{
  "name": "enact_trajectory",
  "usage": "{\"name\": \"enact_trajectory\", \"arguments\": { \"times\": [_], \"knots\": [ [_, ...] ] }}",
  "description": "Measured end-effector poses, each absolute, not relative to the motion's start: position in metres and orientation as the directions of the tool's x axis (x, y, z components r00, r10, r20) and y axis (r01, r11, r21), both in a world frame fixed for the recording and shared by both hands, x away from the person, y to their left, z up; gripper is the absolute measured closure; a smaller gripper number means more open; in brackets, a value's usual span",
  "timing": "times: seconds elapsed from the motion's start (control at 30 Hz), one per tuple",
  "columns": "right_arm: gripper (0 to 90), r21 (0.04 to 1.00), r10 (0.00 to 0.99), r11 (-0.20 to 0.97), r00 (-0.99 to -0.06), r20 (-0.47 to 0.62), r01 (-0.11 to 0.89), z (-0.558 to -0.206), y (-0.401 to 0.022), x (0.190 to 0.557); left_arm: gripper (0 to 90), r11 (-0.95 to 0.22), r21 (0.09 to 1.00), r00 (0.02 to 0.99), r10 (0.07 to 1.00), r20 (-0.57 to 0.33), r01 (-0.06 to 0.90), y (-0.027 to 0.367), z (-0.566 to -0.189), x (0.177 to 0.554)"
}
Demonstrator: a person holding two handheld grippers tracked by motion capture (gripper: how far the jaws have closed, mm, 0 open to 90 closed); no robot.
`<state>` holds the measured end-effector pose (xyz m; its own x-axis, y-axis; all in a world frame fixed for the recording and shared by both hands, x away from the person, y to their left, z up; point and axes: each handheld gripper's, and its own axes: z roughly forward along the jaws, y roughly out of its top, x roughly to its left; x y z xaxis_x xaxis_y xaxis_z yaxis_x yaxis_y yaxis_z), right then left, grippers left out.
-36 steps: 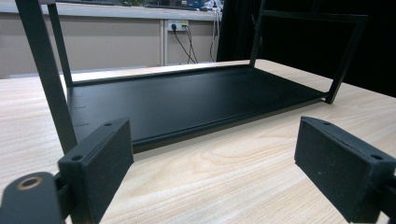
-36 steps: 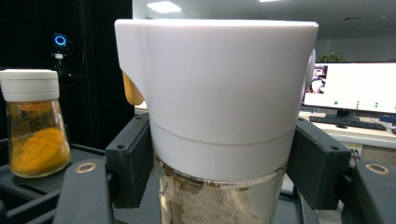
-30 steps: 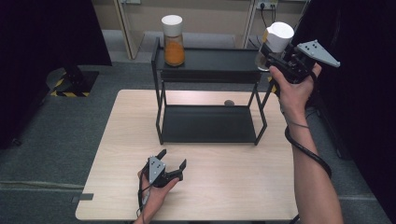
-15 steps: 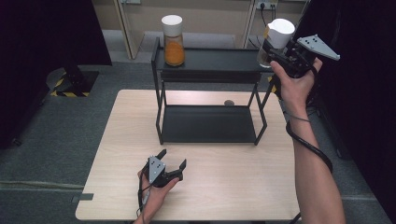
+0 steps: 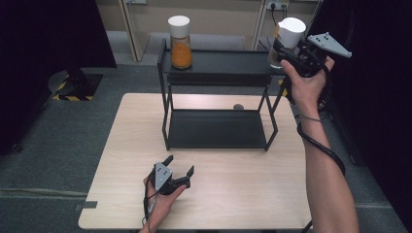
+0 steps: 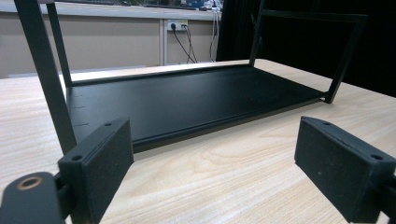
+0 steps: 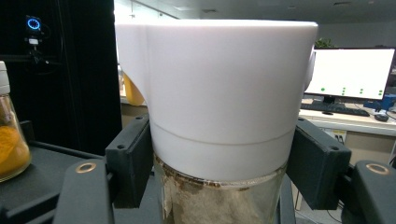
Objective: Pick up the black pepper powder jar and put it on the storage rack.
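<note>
Your left gripper rests low on the table, near its front edge, cradled in your left hand. Its jaws stand wide apart with nothing between them; in the left gripper view the two pads frame bare wood, and the rack lies just ahead.

Rack: black, two shelves, standing at the middle of the table. On the left end of the top shelf stands an orange jar, upright, white cap on. In the right gripper view that orange jar sits well to the left of your grip.

Your right gripper is up at the right end of the top shelf, clamped on the white-capped jar. In the right gripper view the pads press both sides of the jar at the bottom rim of its cap, the glass below showing brownish contents. Jar upright; whether its base touches the shelf cannot be told.
</note>
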<state>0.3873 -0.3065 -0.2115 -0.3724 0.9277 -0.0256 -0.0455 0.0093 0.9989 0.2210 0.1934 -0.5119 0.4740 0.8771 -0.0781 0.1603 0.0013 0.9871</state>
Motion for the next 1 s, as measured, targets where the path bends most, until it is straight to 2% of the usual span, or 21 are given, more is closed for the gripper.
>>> {"name": "enact_trajectory", "arguments": {
  "times": [1.0],
  "knots": [
    [30.9, 1.0, 0.938, 0.013, -0.345, -0.006, 0.017, -0.203, -0.299, 0.416, 11.1, -0.003, 0.988, 0.478, 0.875, -0.074, 0.157, 0.193, -0.512, 0.221]
  ]
}}
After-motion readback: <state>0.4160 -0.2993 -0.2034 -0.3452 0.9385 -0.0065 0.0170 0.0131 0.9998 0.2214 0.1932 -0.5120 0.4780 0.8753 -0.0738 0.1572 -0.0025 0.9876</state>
